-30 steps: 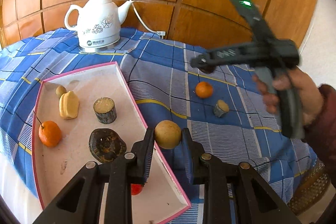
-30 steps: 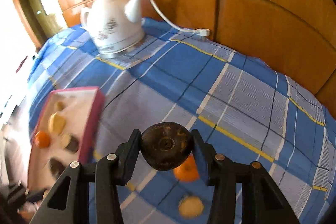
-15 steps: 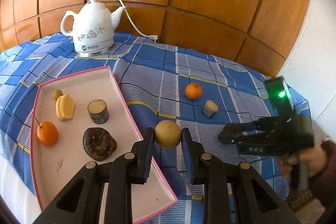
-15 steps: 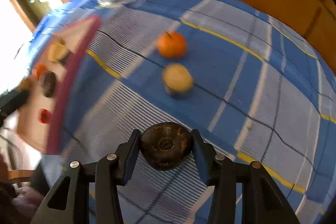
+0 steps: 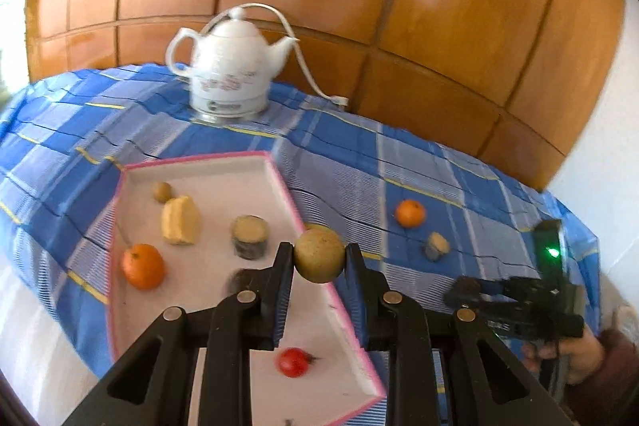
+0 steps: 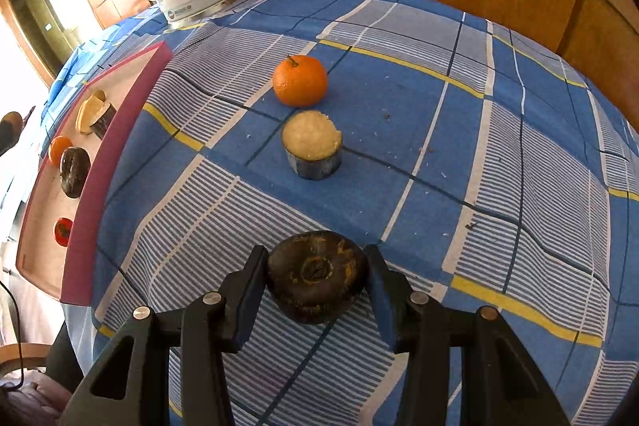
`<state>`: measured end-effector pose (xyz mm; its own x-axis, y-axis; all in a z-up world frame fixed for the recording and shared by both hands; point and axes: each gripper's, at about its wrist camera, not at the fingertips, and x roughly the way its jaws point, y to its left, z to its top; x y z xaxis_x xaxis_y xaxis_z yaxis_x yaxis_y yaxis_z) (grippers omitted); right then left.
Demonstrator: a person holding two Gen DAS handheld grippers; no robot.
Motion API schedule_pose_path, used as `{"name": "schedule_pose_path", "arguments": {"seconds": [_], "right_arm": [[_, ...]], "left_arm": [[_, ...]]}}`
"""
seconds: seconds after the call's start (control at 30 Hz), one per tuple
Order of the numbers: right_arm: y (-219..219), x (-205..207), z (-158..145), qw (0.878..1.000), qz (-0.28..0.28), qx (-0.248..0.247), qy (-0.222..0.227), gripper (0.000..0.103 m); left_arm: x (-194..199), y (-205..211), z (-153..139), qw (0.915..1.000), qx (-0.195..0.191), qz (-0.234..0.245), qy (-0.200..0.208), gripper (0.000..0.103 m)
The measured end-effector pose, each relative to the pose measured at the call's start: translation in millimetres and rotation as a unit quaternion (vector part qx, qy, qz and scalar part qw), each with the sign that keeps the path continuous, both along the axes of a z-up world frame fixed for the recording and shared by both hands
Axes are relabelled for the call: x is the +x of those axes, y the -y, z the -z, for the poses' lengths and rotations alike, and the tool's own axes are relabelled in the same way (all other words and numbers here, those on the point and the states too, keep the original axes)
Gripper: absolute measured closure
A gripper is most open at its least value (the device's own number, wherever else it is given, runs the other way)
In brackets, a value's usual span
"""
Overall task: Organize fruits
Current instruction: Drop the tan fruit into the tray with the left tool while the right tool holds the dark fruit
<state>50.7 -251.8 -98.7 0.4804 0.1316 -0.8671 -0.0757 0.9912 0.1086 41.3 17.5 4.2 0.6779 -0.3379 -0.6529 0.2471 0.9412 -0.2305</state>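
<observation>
The left gripper (image 5: 319, 262) clamps a round tan fruit (image 5: 318, 256) above the pink tray's (image 5: 199, 159) right rim. The right gripper (image 6: 315, 284) is closed on a dark fruit (image 6: 315, 280) over the tablecloth's (image 6: 439, 130) near edge, an orange (image 6: 299, 80) and cut piece (image 6: 313, 144) lying mid-cloth.

Tray (image 5: 199, 159) and kettle (image 5: 231, 70) on tablecloth (image 6: 439, 130)
Kettle behind tray; tangerine (image 6: 300, 81) right of tray, cut piece (image 6: 312, 145) just before it.

I'm seeing black plastic grippers (image 5: 319, 262) with blue pads (image 5: 284, 290), silver screws, a glowing green light; dark maroon sleeve at lower right.
</observation>
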Motion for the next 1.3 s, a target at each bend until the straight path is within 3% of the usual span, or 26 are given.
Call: {"name": "schedule_pose_path", "arguments": {"seconds": [0.27, 0.67, 0.83, 1.0, 1.13, 1.3], "right_arm": [[-0.3, -3.3, 0.9, 1.000, 0.003, -0.001, 0.015, 0.054], [-0.9, -9.9, 1.4, 0.999, 0.005, -0.004, 0.038, 0.054], [-0.8, -10.8, 1.9, 0.999, 0.006, -0.003, 0.044, 0.054], [-0.7, -11.6, 1.6, 0.999, 0.007, -0.003, 0.043, 0.054], [-0.4, -11.6, 1.6, 0.999, 0.007, -0.003, 0.043, 0.054], [-0.5, -11.5, 1.2, 0.999, 0.008, -0.002, 0.042, 0.054]], "left_arm": [[4.0, -22.4, -2.9, 0.9978, 0.039, -0.049, 0.020, 0.077], [22.9, -16.5, 8.0, 0.9964, 0.068, -0.051, 0.008, 0.077], [42.3, -19.9, 12.8, 0.9977, 0.047, -0.048, -0.013, 0.077], [81.5, -33.3, 15.4, 0.9978, -0.008, -0.046, -0.048, 0.077], [110.5, -36.3, 20.3, 0.9973, -0.015, -0.042, -0.058, 0.077], [141.4, -31.1, 35.7, 0.9964, 0.005, -0.048, -0.070, 0.076]]}}
